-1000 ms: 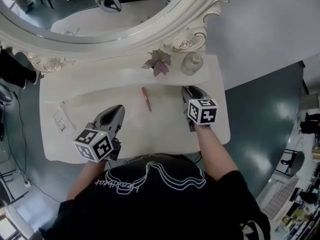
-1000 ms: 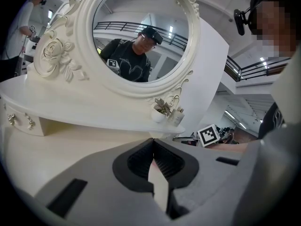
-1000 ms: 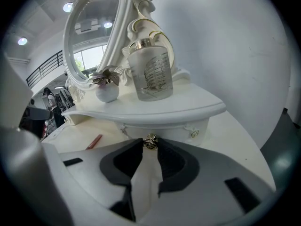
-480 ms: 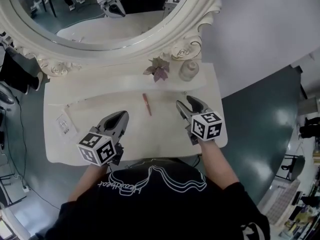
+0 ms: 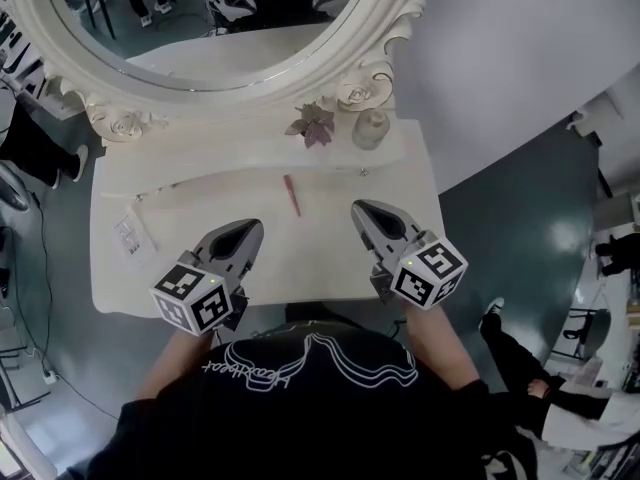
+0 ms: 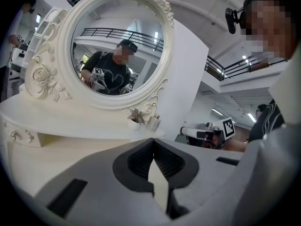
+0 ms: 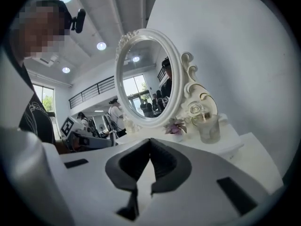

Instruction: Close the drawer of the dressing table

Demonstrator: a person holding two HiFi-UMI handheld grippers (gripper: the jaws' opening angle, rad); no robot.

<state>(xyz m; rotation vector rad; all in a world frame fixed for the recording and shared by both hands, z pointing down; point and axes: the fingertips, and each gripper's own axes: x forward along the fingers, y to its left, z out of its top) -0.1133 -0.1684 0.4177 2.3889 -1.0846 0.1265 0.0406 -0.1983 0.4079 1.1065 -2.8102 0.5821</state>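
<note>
The white dressing table [image 5: 300, 268] stands under an oval mirror [image 5: 200, 28]. Its raised tier has a small drawer front with knobs [image 6: 19, 135]; I see no gap there. My left gripper [image 5: 252, 230] hangs shut and empty above the tabletop's front left, its jaws meeting [image 6: 153, 145]. My right gripper [image 5: 358, 211] is shut and empty too, above the front right, with its jaws together [image 7: 150, 145]. Neither touches the table. Each gripper shows in the other's view: the right gripper [image 6: 204, 133] and the left gripper [image 7: 80, 138].
A pink pen [image 5: 291, 196] lies mid-table. A small card packet [image 5: 127, 236] lies at the left. A purple plant [image 5: 313, 125] and a glass bottle [image 5: 371, 128] stand on the tier. Another person [image 5: 530, 378] walks on the dark floor at the right.
Both grippers drew back from the table and rose, the right one more. The right gripper's jaws stood open half a second ago and are now shut.
</note>
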